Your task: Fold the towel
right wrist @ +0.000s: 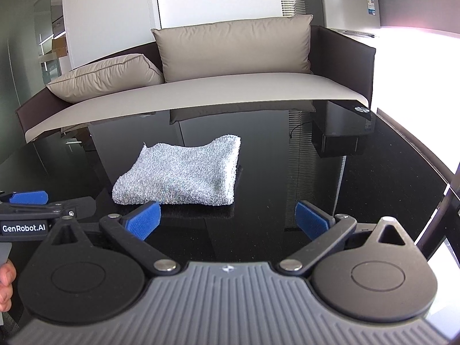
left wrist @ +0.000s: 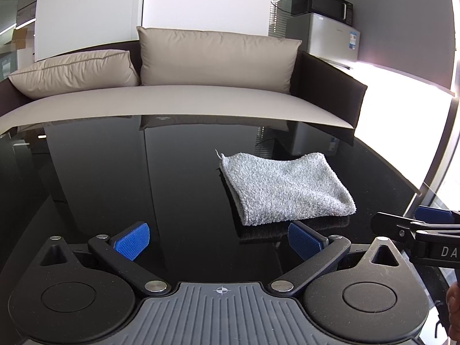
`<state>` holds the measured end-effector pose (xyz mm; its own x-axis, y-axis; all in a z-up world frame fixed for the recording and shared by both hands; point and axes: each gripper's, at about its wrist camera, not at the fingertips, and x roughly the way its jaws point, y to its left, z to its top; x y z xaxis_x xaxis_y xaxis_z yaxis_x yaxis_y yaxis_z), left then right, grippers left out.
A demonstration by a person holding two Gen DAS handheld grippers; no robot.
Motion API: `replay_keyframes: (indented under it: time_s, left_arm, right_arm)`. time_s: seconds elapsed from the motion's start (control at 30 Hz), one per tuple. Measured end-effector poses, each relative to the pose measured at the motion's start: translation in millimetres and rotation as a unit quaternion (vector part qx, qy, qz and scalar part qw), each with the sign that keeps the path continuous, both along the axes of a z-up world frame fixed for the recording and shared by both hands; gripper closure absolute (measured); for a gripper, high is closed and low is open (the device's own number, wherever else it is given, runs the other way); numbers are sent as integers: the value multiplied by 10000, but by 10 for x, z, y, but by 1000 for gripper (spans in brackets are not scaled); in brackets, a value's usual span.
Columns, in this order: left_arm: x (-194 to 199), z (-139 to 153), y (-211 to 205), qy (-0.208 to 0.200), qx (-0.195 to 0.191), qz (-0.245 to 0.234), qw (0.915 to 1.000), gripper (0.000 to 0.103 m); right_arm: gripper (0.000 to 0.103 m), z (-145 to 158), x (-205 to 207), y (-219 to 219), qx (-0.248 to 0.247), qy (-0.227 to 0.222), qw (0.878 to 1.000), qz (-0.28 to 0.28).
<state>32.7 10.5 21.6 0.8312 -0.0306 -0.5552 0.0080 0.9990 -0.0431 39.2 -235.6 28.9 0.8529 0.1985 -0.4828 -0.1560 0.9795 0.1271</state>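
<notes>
A grey terry towel [left wrist: 283, 187] lies folded into a small thick rectangle on the glossy black table [left wrist: 115, 178]. In the right wrist view the towel [right wrist: 184, 172] sits just beyond my fingers. My left gripper [left wrist: 218, 243] is open and empty, its blue pads wide apart, with the towel ahead and to the right. My right gripper [right wrist: 227, 220] is open and empty, its left pad close to the towel's near edge. Each gripper shows at the edge of the other's view.
A sofa with beige cushions [left wrist: 212, 57] stands behind the table's far edge. A small fridge [left wrist: 330, 34] with a microwave on top stands at the back right. Bright window light falls on the right side.
</notes>
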Motion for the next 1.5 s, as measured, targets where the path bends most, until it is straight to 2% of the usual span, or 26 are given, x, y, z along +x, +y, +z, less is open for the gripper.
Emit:
replay_keyframes:
  time_s: [0.63,1.5]
  left_arm:
    - [-301,44,4,-94,79,-42,9999,1]
    - [-419,51,-25,-72,45,-61,9999,1]
  right_arm:
    - [1,-22,-294,-26,2,10,10000,-19]
    - [1,-18,-399,-38,20,9,10000,-20]
